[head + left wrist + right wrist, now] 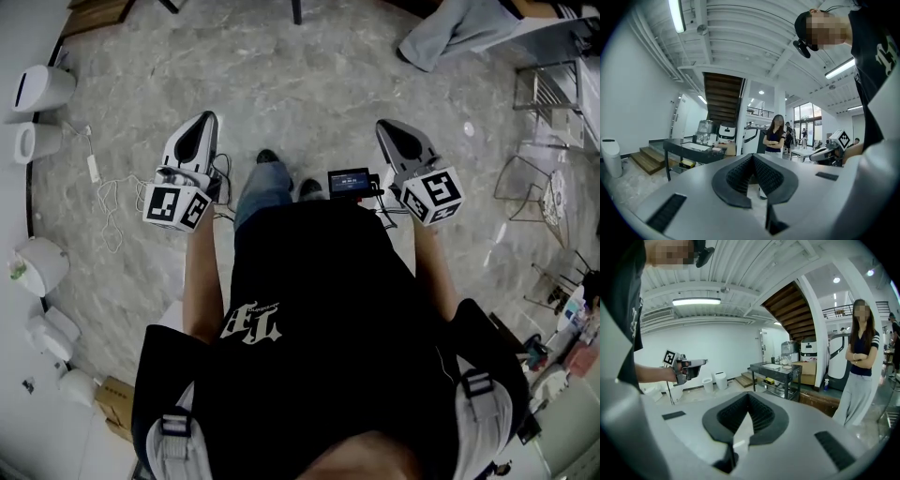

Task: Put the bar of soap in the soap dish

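Left gripper [752, 157]: your fingers are pressed together with nothing between them. Right gripper [749, 395]: same, closed and empty. Both are held out over the floor [309, 84]. A dark table [780, 368] stands ahead, well apart from the fingers. Can't tell where the bar of soap is; the items there are too small.

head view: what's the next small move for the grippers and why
Probably step toward the dark table ahead. The left gripper and right gripper both have jaws shut on nothing, held out over the floor. No soap or soap dish shows in any view, so nothing is within reach yet.
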`<action>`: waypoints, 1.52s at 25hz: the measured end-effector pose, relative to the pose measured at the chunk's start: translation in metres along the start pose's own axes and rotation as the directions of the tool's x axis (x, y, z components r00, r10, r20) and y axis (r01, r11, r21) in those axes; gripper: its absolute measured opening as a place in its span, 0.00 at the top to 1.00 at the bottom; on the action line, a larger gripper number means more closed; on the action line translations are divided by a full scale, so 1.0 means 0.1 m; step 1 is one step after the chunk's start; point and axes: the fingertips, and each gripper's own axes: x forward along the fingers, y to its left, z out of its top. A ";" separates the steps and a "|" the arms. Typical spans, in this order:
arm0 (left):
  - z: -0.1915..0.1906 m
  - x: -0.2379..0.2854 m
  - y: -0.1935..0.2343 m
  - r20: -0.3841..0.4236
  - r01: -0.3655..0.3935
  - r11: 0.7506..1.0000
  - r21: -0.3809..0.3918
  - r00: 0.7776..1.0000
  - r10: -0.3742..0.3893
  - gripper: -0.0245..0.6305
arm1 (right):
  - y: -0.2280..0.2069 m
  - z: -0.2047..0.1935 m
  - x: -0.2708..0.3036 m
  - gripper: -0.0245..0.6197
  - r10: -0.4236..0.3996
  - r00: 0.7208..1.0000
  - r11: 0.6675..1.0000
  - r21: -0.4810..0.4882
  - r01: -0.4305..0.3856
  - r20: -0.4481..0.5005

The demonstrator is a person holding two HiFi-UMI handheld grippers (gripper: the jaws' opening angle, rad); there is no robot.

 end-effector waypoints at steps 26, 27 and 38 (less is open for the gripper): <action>0.19 1.02 3.69 0.000 0.013 0.997 -0.070 1.000 -0.013 0.95 | 0.05 1.67 3.80 0.95 0.080 0.995 0.989 0.124 -0.086 0.054; 0.19 1.04 3.80 -0.002 0.013 0.997 -0.072 1.000 -0.013 0.95 | 0.05 1.67 3.90 0.95 0.082 0.996 0.987 0.136 -0.088 0.045; 0.23 1.83 4.85 -0.070 -0.024 0.999 -0.031 0.997 0.022 0.95 | -0.54 1.79 4.90 0.95 0.048 0.999 0.991 0.124 -0.050 0.020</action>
